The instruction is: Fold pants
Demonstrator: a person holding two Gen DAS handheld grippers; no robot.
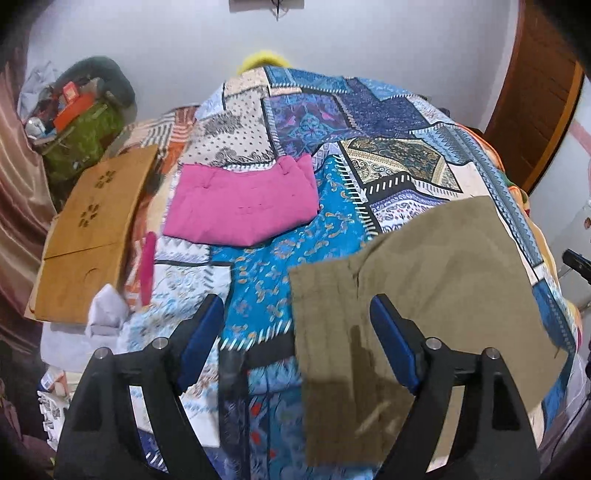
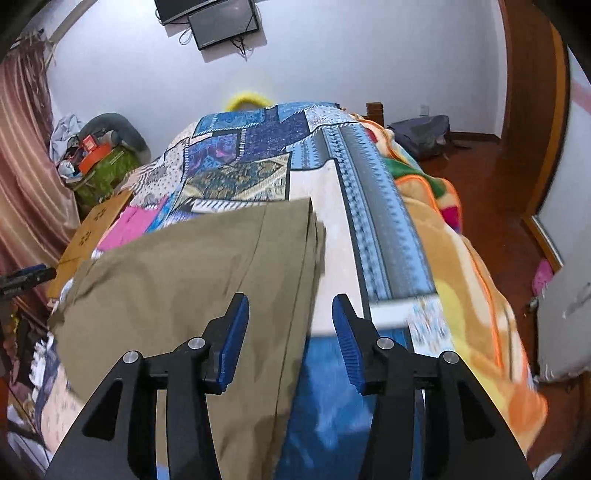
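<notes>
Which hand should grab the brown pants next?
Probably left: the open left gripper straddles the olive pants' free hem edge. The open right gripper sits at their long side edge.

You see one pair of olive pants, one folded pink garment, one patchwork bedspread, one orange blanket and one wooden board. You hold two grippers, each with two blue-padded fingers. Two screens hang on the wall.

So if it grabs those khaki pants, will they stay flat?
Probably not: the khaki pants lie limp and creased, so they would likely droop. Looks light. The layers at their edge may slide apart.
</notes>
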